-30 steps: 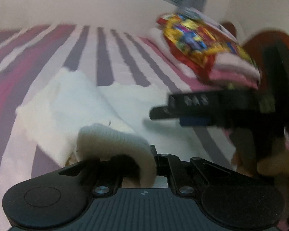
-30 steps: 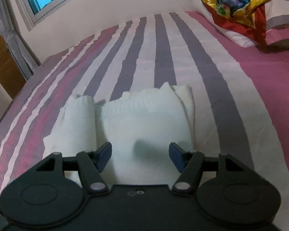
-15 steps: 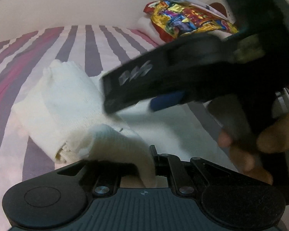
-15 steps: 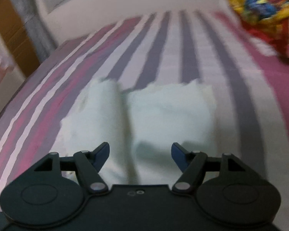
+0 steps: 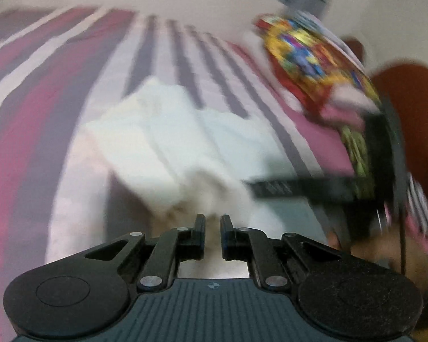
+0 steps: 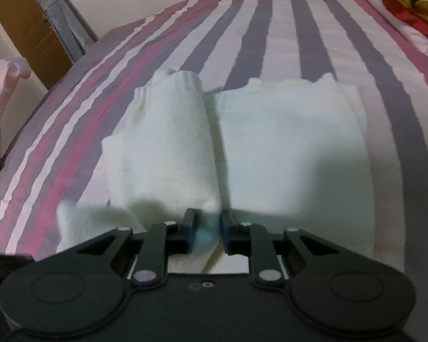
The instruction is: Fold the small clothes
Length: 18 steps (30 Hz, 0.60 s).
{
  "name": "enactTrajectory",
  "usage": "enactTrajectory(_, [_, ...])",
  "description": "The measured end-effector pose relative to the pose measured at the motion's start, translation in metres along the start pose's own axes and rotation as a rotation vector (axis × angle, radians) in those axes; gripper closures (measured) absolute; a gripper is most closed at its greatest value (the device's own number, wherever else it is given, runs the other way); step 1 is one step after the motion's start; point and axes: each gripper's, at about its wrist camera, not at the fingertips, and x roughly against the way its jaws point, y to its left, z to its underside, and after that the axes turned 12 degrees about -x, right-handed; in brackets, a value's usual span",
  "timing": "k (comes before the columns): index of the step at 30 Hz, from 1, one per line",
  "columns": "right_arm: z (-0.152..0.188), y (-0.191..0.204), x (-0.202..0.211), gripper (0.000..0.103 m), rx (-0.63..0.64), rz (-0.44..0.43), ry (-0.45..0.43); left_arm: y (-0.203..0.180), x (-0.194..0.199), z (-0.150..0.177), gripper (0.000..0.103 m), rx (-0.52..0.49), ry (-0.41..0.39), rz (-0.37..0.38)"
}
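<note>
A white knit garment lies part-folded on the striped bedsheet, with one sleeve laid over its left side. The right gripper has just been closing and pinches the garment's near edge. The left gripper is narrow; its view is blurred, with white cloth bunched at the tips. A colourful pillow sits far right, smeared.

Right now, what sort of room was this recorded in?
Most likely a bedroom: a white garment lies on a bed with a striped sheet, a colourful pillow sits at its far corner, and a curtain hangs behind.
</note>
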Motion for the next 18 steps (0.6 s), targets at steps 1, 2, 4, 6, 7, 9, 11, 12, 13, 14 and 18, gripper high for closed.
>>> enactTrajectory(1, [0.001, 0.0, 0.001, 0.084, 0.006, 0.011, -0.003, 0.009, 0.001, -0.002, 0.094, 0.041, -0.008, -0.017])
enactTrajectory(2, [0.002, 0.0, 0.0, 0.084, 0.015, 0.027, -0.007, 0.018, 0.001, -0.005, 0.094, 0.082, -0.005, -0.044])
enactTrajectory(4, [0.003, 0.0, 0.0, 0.084, 0.012, 0.032, -0.006, 0.04, -0.008, -0.01, 0.094, 0.188, -0.01, -0.06])
enactTrajectory(6, [0.004, 0.003, 0.002, 0.084, 0.022, 0.041, -0.015, 0.061, -0.026, -0.015, 0.094, 0.298, 0.004, -0.021])
enactTrajectory(7, [0.005, 0.004, 0.003, 0.083, 0.021, 0.036, -0.019, 0.069, -0.037, -0.017, 0.094, 0.352, 0.017, 0.011])
enactTrajectory(9, [0.006, 0.006, 0.004, 0.08, 0.025, 0.039, -0.025, 0.079, -0.059, -0.018, 0.094, 0.427, 0.033, 0.074])
enactTrajectory(11, [0.008, 0.007, 0.008, 0.075, 0.019, 0.043, -0.041, 0.083, -0.074, -0.012, 0.094, 0.484, 0.041, 0.097])
enactTrajectory(12, [0.008, 0.008, 0.011, 0.075, 0.011, 0.029, -0.046, 0.085, -0.079, -0.009, 0.094, 0.512, 0.036, 0.103])
enactTrajectory(13, [0.009, 0.009, 0.015, 0.073, 0.007, 0.02, -0.056, 0.087, -0.082, -0.006, 0.094, 0.533, 0.024, 0.112])
enactTrajectory(14, [0.009, 0.012, 0.019, 0.07, 0.004, 0.007, -0.07, 0.088, -0.084, -0.003, 0.094, 0.55, 0.009, 0.115])
enactTrajectory(18, [0.013, 0.032, 0.024, 0.059, 0.047, -0.028, -0.094, 0.078, -0.09, -0.008, 0.095, 0.523, -0.014, 0.093])
